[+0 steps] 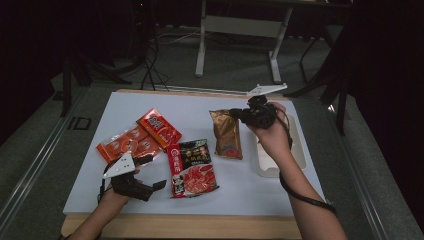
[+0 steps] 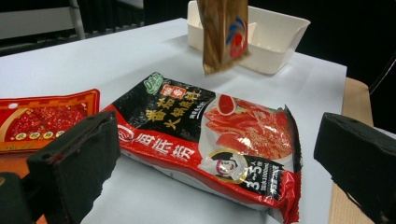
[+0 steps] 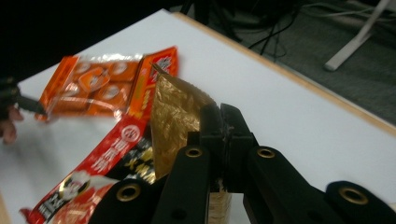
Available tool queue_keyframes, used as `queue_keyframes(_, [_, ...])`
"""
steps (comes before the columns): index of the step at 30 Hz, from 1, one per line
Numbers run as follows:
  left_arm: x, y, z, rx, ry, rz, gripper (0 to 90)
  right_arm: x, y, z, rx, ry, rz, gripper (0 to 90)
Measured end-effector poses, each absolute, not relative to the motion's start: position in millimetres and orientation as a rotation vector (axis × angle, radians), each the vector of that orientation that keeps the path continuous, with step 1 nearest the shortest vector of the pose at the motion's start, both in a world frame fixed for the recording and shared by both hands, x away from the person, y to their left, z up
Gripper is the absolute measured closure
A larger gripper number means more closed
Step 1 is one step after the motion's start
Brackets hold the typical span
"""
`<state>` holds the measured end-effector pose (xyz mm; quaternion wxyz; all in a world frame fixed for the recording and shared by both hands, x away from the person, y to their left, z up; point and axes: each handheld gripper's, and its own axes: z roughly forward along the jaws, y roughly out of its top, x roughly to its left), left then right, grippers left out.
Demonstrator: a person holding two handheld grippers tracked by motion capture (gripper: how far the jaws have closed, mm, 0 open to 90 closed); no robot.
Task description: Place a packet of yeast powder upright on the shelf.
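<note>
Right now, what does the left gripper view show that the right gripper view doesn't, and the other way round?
Left gripper view alone: the white tray behind the hanging gold pouch, and the left tool standing open. Right gripper view alone: the right tool shut on that pouch's edge, plus the orange packet and the floor beyond the table. Both share the gold pouch, the red-and-black packet and the white table top.

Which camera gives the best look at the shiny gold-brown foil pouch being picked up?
The high view: the shiny gold-brown foil pouch shows full length, hanging from the right claw. The left gripper view shows its lower end above the table; the right gripper view shows crinkled foil pinched.
</note>
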<state>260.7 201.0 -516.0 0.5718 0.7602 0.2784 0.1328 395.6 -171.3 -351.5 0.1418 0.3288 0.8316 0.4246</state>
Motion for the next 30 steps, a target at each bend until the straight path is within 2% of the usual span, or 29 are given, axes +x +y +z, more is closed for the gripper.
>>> queue_keyframes(18, [260.4, 201.0, -516.2, 1.78, 0.663, 0.316, 0.7, 434.0, -226.5, -302.7, 1.032, 2.227, 1.201, 89.4])
queue_keyframes(30, [261.0, 200.7, -516.7, 1.782, 0.667, 0.316, 0.7, 461.9, -274.1, -303.0, 1.16, 2.129, 1.165, 89.4])
